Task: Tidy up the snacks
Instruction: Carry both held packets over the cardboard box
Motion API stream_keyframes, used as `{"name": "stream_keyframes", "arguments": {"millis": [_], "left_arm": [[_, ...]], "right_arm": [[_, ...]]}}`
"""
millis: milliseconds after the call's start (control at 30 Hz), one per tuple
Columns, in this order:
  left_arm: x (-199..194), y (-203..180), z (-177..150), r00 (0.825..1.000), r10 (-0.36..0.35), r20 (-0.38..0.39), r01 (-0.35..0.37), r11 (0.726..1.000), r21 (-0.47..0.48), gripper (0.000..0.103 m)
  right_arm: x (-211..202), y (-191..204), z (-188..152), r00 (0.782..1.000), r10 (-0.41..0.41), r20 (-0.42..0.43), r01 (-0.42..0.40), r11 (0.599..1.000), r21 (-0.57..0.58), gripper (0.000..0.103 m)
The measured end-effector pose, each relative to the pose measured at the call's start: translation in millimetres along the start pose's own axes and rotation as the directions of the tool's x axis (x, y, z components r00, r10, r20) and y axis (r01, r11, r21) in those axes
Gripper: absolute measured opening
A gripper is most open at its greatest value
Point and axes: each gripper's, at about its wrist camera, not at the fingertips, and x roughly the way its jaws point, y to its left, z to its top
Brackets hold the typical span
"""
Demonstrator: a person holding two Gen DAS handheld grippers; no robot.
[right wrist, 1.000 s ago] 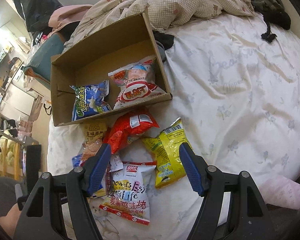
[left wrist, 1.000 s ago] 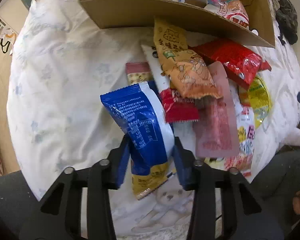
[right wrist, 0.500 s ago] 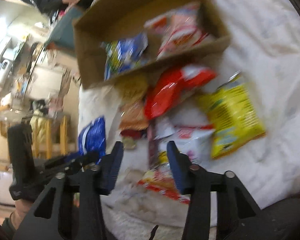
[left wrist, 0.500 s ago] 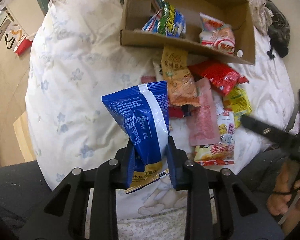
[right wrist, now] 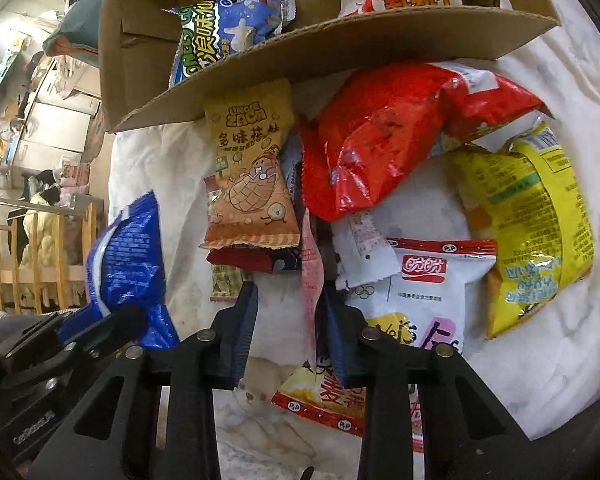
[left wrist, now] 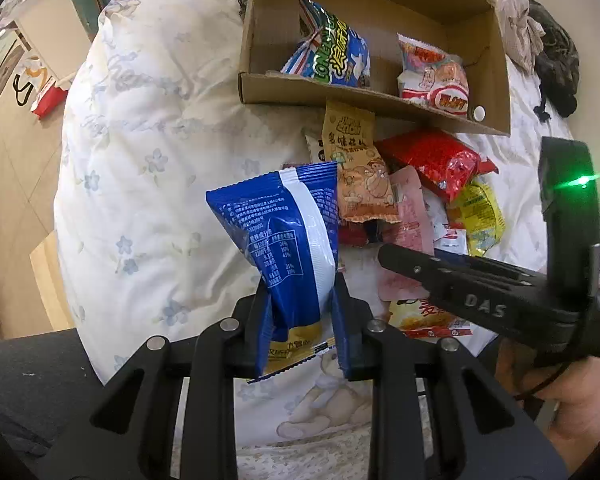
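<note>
My left gripper (left wrist: 300, 300) is shut on a blue and white snack packet (left wrist: 284, 232), held upright above the bed. The same packet (right wrist: 128, 256) shows at the left of the right wrist view. My right gripper (right wrist: 290, 300) is low over the snack pile with its jaws closing. A thin pink sachet (right wrist: 312, 272) stands on edge between them, near the right pad, not pressed. Around it lie a tan peanut packet (right wrist: 248, 168), a red bag (right wrist: 380, 132), a yellow bag (right wrist: 532, 232) and a white packet (right wrist: 420, 292). Behind is the cardboard box (left wrist: 340, 96) holding two packets.
The pile and box rest on a white flowered quilt (left wrist: 140, 160). The bed edge drops to the floor (left wrist: 12, 160) at left. Crumpled bedding and dark clothing (left wrist: 556, 60) lie behind the box. A hand (left wrist: 560, 392) holds the right gripper's black body (left wrist: 480, 292).
The left gripper lifted the blue packet away from the pile, then held still. The right gripper swung down onto the pile and its jaws narrowed around the pink sachet.
</note>
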Motion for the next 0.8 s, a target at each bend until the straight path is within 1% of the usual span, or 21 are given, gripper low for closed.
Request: {"name": "stream_keyframes", "arguments": {"millis": [33,67,133,300,433,600,800], "left_arm": [[0,1,0,1.0,-0.002,0.002,0.002,1.0,-0.004,0.022],[0,1,1,1.0,-0.002,0.002,0.002,1.0,-0.007,0.022],[0,3,1,1.0,-0.003,0.004,0.003,1.0,-0.016,0.022],[0,6,1,1.0,0.011,0.008,-0.011,1.0,-0.022,0.022],[-2,5,1,1.0,0.018,0.02,-0.018,1.0,-0.016,0.022],[-3,3,0,0.999,0.036,0.036,-0.036,0.999,-0.005,0.022],[-7,3,0,0.996,0.052,0.066,-0.051,0.999,-0.007,0.022]], "right_arm": [[1,1,0,1.0,-0.01,0.001,0.01,1.0,-0.009,0.027],[2,1,0,1.0,-0.017,0.002,0.017,1.0,-0.014,0.019],[1,0,-2,1.0,-0.023,0.002,0.023,1.0,-0.015,0.009],[-10,-6,-14,1.0,0.023,0.004,-0.023,1.0,0.004,0.009],[-29,-7,-24,0.998,0.057,0.034,-0.057,0.998,0.009,0.009],[-53,-11,-37,0.988,0.136,0.069,-0.137,0.99,0.016,0.009],[-74,-16,-49,0.979,0.174,0.104,-0.176,0.984,0.005,0.009]]}}
